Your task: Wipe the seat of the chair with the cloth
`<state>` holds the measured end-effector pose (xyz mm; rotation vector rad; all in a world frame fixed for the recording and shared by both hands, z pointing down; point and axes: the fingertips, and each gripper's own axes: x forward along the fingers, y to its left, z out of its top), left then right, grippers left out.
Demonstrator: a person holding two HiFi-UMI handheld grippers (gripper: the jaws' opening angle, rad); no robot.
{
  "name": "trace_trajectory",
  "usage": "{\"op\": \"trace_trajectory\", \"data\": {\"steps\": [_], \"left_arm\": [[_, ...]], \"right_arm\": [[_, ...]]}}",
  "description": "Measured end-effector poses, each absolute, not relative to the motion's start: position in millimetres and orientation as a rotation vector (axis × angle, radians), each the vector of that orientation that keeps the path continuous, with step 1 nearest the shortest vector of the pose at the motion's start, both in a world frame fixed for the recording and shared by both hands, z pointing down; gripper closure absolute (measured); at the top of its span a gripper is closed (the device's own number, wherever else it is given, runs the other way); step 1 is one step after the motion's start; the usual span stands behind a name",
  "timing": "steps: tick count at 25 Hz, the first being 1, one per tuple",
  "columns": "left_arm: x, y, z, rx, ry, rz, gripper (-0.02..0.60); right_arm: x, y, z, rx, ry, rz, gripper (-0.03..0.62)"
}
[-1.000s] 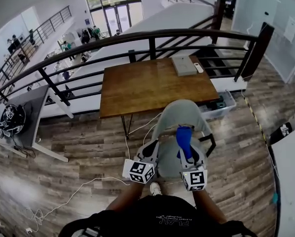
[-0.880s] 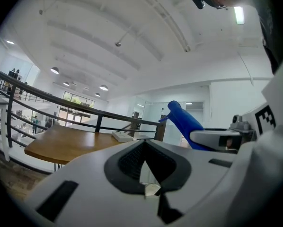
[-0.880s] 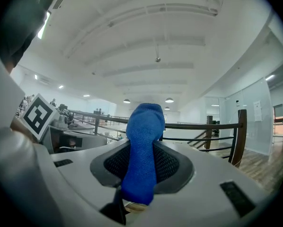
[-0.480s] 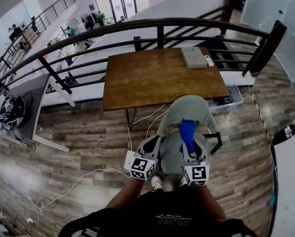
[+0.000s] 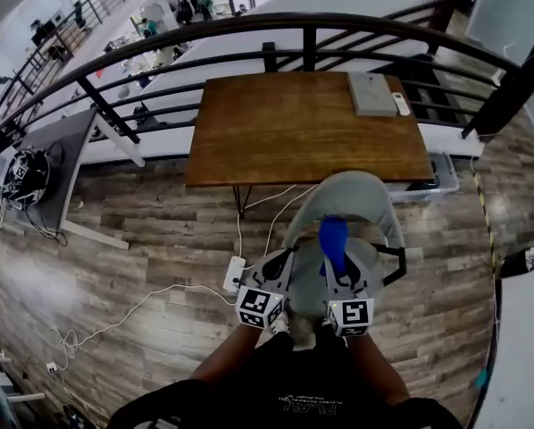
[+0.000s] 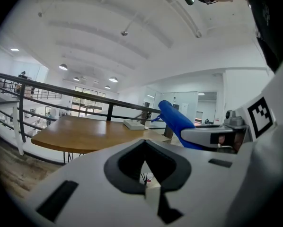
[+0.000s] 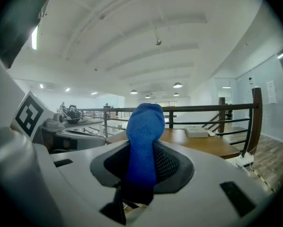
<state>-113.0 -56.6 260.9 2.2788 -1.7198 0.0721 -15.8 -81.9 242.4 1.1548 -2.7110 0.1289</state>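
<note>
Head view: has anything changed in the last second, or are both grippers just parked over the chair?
Little. The view drifted, so the brown wooden table sits higher in frame. The left gripper and right gripper drew slightly closer together above the grey padded chair. Unchanged: the right one stays shut on the blue cloth; the left one stays shut and empty.

One chair (image 5: 352, 190), one cloth (image 5: 333, 238), one wooden surface (image 5: 294, 128), one box (image 5: 371, 94), one remote (image 5: 401, 104), two tongs: left tongs (image 5: 283, 264), right tongs (image 5: 337, 272).

A wooden desk (image 5: 294, 132) stands against a black railing (image 5: 309, 47) on grey-brown plank floor (image 5: 133, 248); round ceiling lamps (image 6: 62, 67) glow overhead.
</note>
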Motion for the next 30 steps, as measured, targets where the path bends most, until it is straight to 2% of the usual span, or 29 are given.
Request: {"op": "trace_trajectory", "data": {"steps": [19,30], "left_arm": [[-120,-123,391,2.032,-1.772,0.178,0.58],[-114,-126,465,1.949,-1.748,0.209,0.58]], "right_arm": [[-39,-151,390,0.967,-2.604,0.398,0.474],[-40,-161,471,0.894,-2.544,0.445,0.474]]}}
